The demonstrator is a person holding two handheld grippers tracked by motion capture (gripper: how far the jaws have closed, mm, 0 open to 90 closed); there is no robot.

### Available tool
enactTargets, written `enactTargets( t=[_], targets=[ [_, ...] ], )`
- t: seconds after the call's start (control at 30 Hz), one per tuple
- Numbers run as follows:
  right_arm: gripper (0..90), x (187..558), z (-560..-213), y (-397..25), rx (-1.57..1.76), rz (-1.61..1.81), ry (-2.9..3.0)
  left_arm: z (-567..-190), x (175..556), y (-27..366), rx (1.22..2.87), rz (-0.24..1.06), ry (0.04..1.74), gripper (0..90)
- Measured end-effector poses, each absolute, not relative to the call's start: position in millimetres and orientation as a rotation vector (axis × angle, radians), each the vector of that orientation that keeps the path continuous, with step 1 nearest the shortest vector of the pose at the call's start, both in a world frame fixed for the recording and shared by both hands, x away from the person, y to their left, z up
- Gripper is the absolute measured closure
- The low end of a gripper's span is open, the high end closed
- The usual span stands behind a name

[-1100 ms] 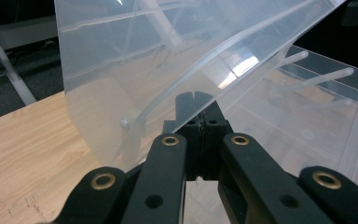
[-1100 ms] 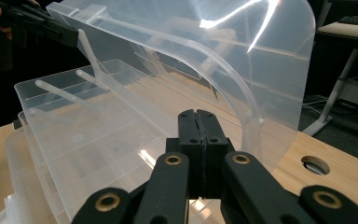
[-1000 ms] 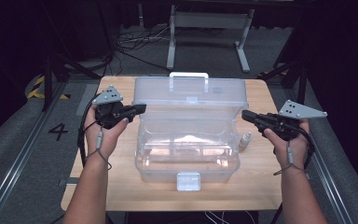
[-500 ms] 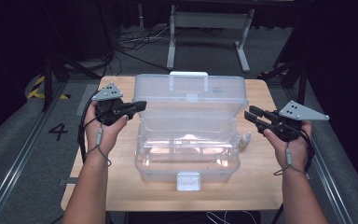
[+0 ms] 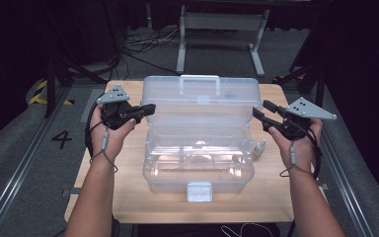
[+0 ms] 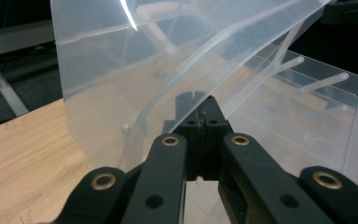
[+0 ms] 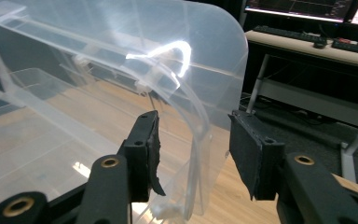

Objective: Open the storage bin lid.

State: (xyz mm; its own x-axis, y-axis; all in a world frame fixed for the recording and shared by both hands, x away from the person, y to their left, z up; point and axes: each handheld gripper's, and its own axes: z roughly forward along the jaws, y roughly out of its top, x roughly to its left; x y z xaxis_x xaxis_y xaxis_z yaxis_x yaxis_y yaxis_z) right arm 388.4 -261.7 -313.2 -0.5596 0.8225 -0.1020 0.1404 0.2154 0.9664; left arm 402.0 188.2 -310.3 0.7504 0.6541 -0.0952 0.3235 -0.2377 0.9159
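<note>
A clear plastic toolbox point(image 5: 197, 170) stands mid-table with its lid point(image 5: 202, 106) raised toward the far side. My left gripper point(image 5: 149, 108) is shut on the lid's left edge. In the left gripper view the closed jaws point(image 6: 200, 116) pinch the clear lid wall point(image 6: 121, 70). My right gripper point(image 5: 260, 110) is open at the lid's right edge. In the right gripper view its fingertips point(image 7: 193, 140) straddle the curved rim of the lid point(image 7: 121, 46) without touching it.
A small pale bottle point(image 5: 259, 148) stands on the wooden table point(image 5: 128, 187) just right of the box. The box latch point(image 5: 199, 191) faces the near edge and the lid handle point(image 5: 199, 79) the far side. Dark floor, cables and a metal stand lie beyond.
My right gripper has opened and shifted up and in, so its jaws now bracket the lid's right edge. The lid stands a little more upright. The left gripper keeps its hold.
</note>
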Motion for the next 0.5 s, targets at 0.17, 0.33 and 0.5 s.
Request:
enactTargets(
  t=[0.17, 0.33, 0.5],
  targets=[
    [52.9, 396, -314, -256, 0.909, 1.362, 1.842, -311, 403, 188, 1.839, 0.371, 0.754, 89.7],
    [53.3, 404, -315, -250, 0.929, 1.343, 1.800, -311, 403, 188, 1.840, 0.372, 0.752, 89.6],
    [58.2, 408, -316, -243, 0.946, 1.296, 1.754, -311, 403, 188, 1.841, 0.369, 0.746, 89.6]
  ],
)
